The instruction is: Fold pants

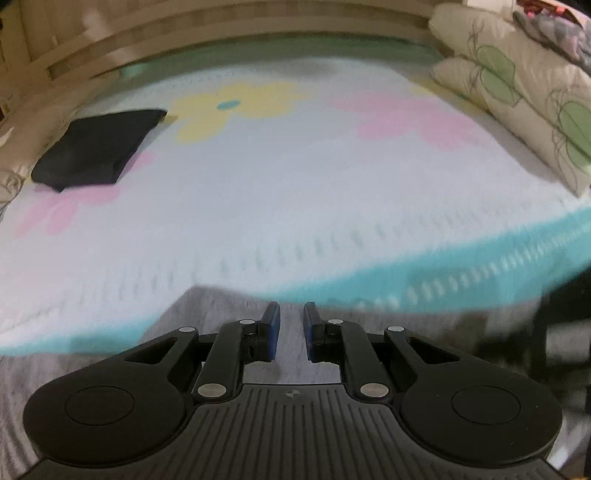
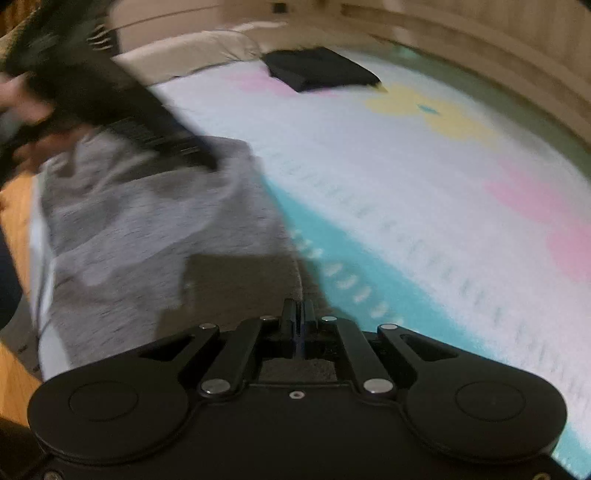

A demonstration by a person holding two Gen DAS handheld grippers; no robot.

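Grey pants (image 2: pixel 147 221) hang over the bed's near edge. In the right wrist view my right gripper (image 2: pixel 300 314) is shut on the grey fabric at its edge. The other gripper (image 2: pixel 155 129), blurred and dark, lies across the pants' upper left part. In the left wrist view my left gripper (image 1: pixel 291 317) has its blue pads slightly apart over the grey pants (image 1: pixel 229 306), and nothing shows between them. A folded dark garment (image 1: pixel 96 147) lies at the far left of the bed; it also shows in the right wrist view (image 2: pixel 321 70).
The bed cover (image 1: pixel 295 184) is white with pink and yellow flowers and a teal border. Cream pillows (image 1: pixel 517 92) with green leaves lie at the right. A wooden frame (image 1: pixel 221 29) runs behind the bed. Both views are motion-blurred.
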